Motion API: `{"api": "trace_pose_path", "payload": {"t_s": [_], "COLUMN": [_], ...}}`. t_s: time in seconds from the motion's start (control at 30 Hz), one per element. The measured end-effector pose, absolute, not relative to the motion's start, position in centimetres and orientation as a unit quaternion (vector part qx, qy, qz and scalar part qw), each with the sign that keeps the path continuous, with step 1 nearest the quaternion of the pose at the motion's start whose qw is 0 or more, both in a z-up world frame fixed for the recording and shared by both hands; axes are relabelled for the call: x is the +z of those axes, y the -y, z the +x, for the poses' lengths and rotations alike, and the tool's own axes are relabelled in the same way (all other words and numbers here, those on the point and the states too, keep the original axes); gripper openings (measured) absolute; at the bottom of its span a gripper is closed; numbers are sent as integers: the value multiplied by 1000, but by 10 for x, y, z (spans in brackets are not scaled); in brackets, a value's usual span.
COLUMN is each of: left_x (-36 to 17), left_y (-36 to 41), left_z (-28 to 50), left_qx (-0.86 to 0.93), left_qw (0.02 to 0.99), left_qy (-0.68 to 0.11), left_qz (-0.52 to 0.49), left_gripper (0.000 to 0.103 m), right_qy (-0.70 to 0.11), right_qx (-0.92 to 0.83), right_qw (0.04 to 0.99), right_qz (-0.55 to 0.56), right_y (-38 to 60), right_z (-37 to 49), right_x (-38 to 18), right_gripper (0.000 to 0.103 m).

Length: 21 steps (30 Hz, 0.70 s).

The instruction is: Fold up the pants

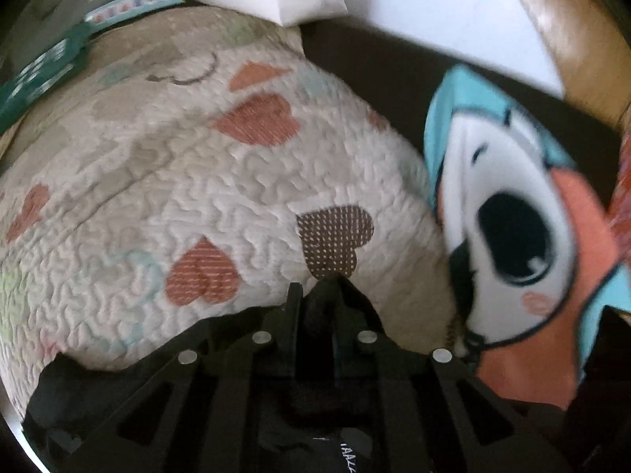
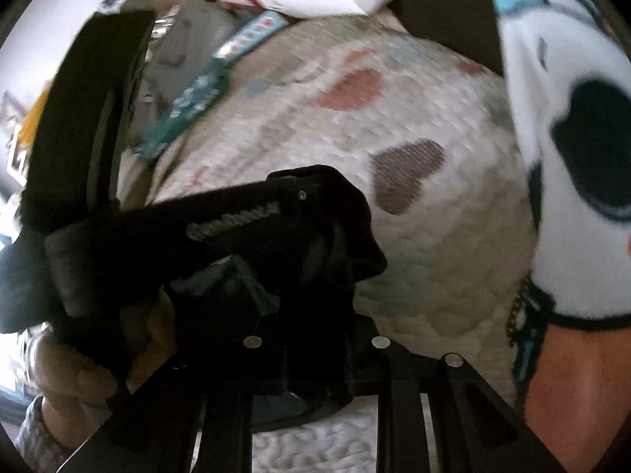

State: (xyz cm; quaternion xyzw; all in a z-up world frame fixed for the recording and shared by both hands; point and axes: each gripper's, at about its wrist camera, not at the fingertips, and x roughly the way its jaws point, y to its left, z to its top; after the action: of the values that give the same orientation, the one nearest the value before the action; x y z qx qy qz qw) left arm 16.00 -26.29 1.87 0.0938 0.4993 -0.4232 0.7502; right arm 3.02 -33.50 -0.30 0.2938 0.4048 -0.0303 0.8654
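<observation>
my left tool [image 1: 317, 295] is pinching black pants [image 1: 98, 386] low over the quilted bed [image 1: 157, 181]; right tool [image 2: 315, 260] pinches them too, with the left tool's body just to its left.

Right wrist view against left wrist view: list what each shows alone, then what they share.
Right wrist only: the other gripper crossing the frame, and the person's hand holding it. Left wrist only: a wooden curved frame at upper right. Both: the heart-print quilt, the cartoon-face pillow, and black pants fabric pinched between closed fingers.
</observation>
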Motion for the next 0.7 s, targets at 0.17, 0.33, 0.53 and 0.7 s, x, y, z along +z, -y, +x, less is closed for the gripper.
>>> {"api": "trace_pose_path", "payload": {"t_s": [0.17,0.33,0.53,0.7], "left_x": [47,60,48,11], "left_y": [204,124,18,-36], "left_z": [173,183,193,199], "left_qx": [-413,-385,-337,-288], "left_qw": [767,785,790,788], "left_qy": [-491,-484,-489,-505], "left_qz": [27,-46,-152,-203], "left_gripper": [11,11,11,11], "right_qy": [-396,-411,-440,-469], "right_qx": [34,96,157,169], "right_qw": [884,886,875,865], "right_qz": [245,190,123,56], "right_y": [284,222,143,93], "right_z": [39,53,75,91], "right_x": [32,49,42,12], "right_gripper": [22,22,22,22]}}
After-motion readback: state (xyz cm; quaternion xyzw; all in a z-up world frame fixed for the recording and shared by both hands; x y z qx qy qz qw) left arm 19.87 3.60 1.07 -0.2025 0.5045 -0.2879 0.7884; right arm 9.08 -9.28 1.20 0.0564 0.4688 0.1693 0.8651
